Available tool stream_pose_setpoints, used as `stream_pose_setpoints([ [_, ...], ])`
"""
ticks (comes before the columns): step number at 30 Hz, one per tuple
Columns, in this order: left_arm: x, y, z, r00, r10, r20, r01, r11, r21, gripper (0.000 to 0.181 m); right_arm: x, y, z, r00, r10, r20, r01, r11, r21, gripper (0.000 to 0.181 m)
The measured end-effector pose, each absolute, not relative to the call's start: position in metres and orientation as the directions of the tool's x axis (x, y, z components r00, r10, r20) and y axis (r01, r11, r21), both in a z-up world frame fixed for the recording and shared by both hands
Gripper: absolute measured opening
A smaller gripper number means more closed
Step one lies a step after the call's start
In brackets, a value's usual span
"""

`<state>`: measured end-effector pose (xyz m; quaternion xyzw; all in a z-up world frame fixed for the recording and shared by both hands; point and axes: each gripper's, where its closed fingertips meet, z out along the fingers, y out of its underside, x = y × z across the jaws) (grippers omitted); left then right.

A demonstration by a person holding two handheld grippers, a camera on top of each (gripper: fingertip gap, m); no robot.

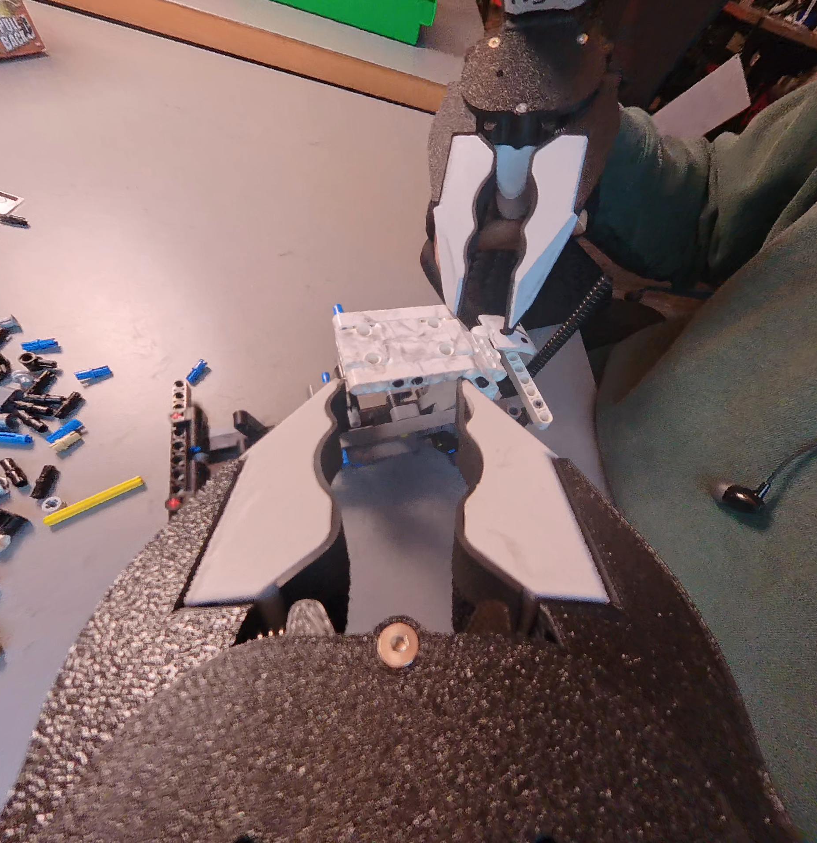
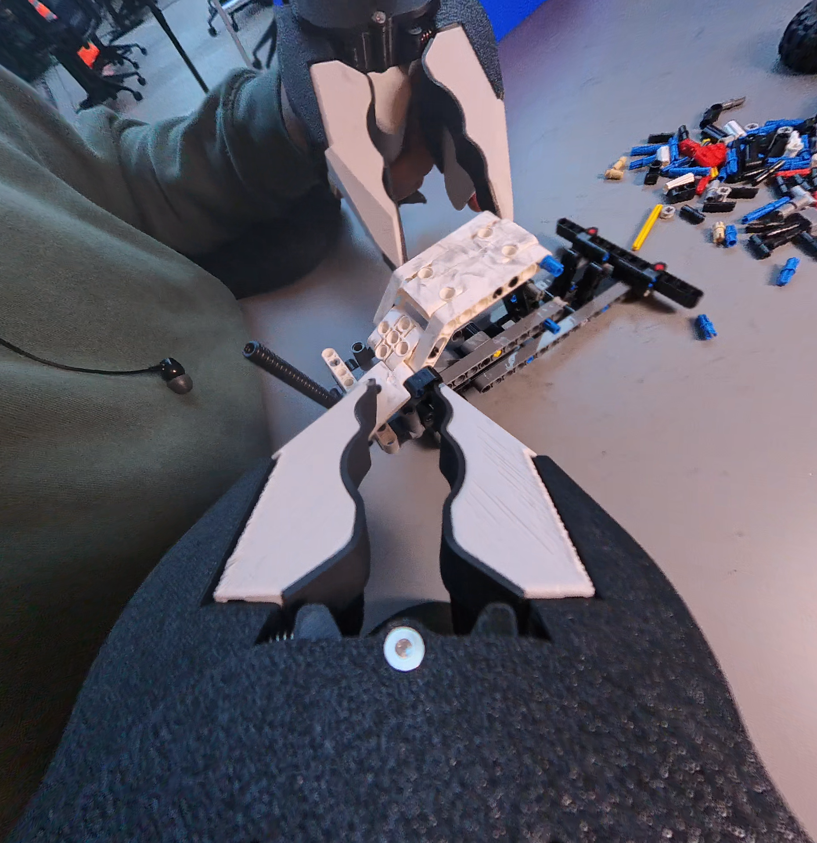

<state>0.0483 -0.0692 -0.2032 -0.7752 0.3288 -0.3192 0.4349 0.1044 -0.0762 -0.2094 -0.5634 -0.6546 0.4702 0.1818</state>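
Note:
A partly built brick vehicle (image 1: 406, 351) with a white marbled roof panel and a dark grey and black chassis rests on the grey table (image 1: 215, 205). My left gripper (image 1: 399, 392) is shut on the vehicle, one finger on each side of its white body. My right gripper (image 1: 484, 321) comes in from the far end. In the right wrist view the right gripper (image 2: 402, 383) is shut on a small white part at the near end of the vehicle (image 2: 465, 269). The left gripper (image 2: 452, 239) straddles the roof panel from behind.
Loose blue, black and red pieces (image 1: 28, 410) lie left of the model, also in the right wrist view (image 2: 753, 173). A yellow axle (image 1: 94, 501) lies beside them. A black spring rod (image 2: 288, 372) sticks out toward a person's green sleeve (image 2: 78, 319). A black tyre (image 2: 808, 36) sits far right. There is about 7 cm between the tips of the two grippers. The yellow axle (image 1: 94, 501) is about 15 cm from my left fingertips. Look for it in the right wrist view (image 2: 647, 226) too.

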Motion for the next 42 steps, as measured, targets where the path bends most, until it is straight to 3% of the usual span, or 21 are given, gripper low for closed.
stream_pose_setpoints([
  [9, 0.028, -0.046, -0.188, 0.613, -0.736, 0.287, -0.078, -0.418, -0.905, 0.04, 0.111, -0.089, -0.195, -0.434, 0.886, -0.165, 0.464, 0.063, -0.884, 0.023],
  [14, 0.034, -0.05, -0.172, 0.603, -0.75, 0.272, -0.074, -0.393, -0.917, 0.042, 0.116, -0.033, -0.176, -0.243, 0.97, -0.02, 0.401, 0.082, -0.913, 0.015],
  [19, 0.068, -0.051, -0.17, 0.508, -0.783, 0.359, -0.096, -0.465, -0.88, 0.053, 0.104, -0.027, -0.192, -0.161, 0.985, 0.065, 0.412, 0.127, -0.902, 0.015],
  [25, 0.085, -0.046, -0.205, 0.643, -0.696, 0.32, -0.281, -0.603, -0.747, 0.077, 0.093, -0.028, -0.201, -0.15, 0.976, 0.157, 0.431, 0.207, -0.878, 0.005],
  [34, 0.086, -0.037, -0.213, 0.746, -0.634, 0.206, -0.331, -0.621, -0.711, 0.066, 0.085, -0.025, -0.203, -0.098, 0.945, 0.313, 0.404, 0.325, -0.855, 0.002],
  [42, 0.089, -0.037, -0.217, 0.752, -0.632, 0.189, -0.343, -0.619, -0.706, 0.056, 0.096, -0.033, -0.21, -0.02, 0.971, 0.238, 0.416, 0.224, -0.881, 0.001],
])
